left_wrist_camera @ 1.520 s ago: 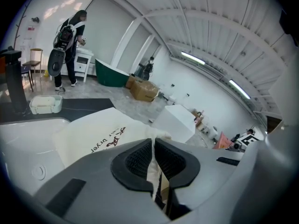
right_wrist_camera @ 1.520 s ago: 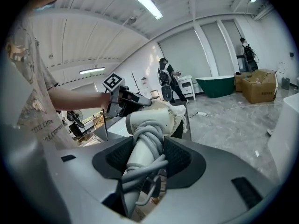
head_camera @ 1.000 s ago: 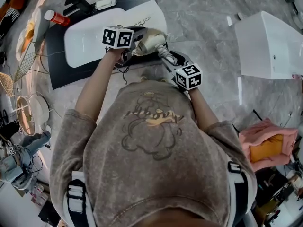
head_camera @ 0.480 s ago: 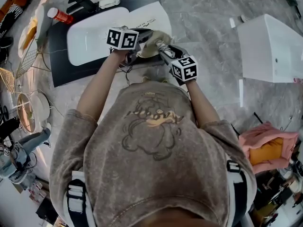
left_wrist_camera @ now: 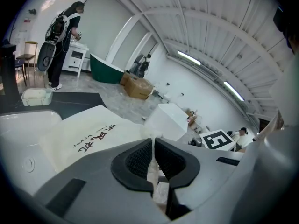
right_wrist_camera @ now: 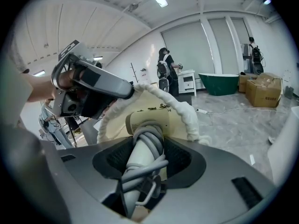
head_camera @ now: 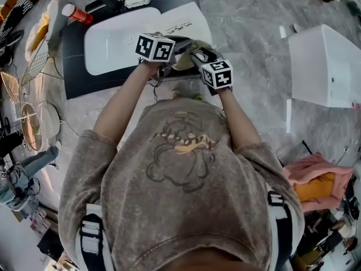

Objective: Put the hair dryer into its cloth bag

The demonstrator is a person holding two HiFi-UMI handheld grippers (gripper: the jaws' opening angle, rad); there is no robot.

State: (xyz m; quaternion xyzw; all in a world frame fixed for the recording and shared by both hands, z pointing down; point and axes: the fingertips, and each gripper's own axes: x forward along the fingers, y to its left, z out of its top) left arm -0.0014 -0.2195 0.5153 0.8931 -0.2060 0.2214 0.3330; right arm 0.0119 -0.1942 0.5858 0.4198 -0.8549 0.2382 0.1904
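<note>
Left gripper (left_wrist_camera: 153,146) has its jaws pressed together on a fold of the bag (left_wrist_camera: 150,133), holding one side of the mouth up above the mat (head_camera: 73,78). It has hardly shifted over the last second. The right gripper (right_wrist_camera: 147,160) is clamped on the handle of the dryer (right_wrist_camera: 145,122), with the grey cord (right_wrist_camera: 150,143) wound under its pads. It has closed in on the left one, so the two marker cubes now sit near each other in the head view. The dryer's head now stands inside the loop of the rolled white rim, at the mouth, while the handle is outside. Insertion looks begun but not finished; the push probably has to go deeper before the right jaws can let go.

Around them, from the left: a red-capped bottle (head_camera: 76,14), a white basin (head_camera: 110,38) on the mat, a lettered white sheet (head_camera: 183,24), a white box (head_camera: 327,66) well apart, and pink cloth (head_camera: 313,179) on the floor. None blocks the path. The slack rim and the bulky cord coils seem the likeliest snags.
</note>
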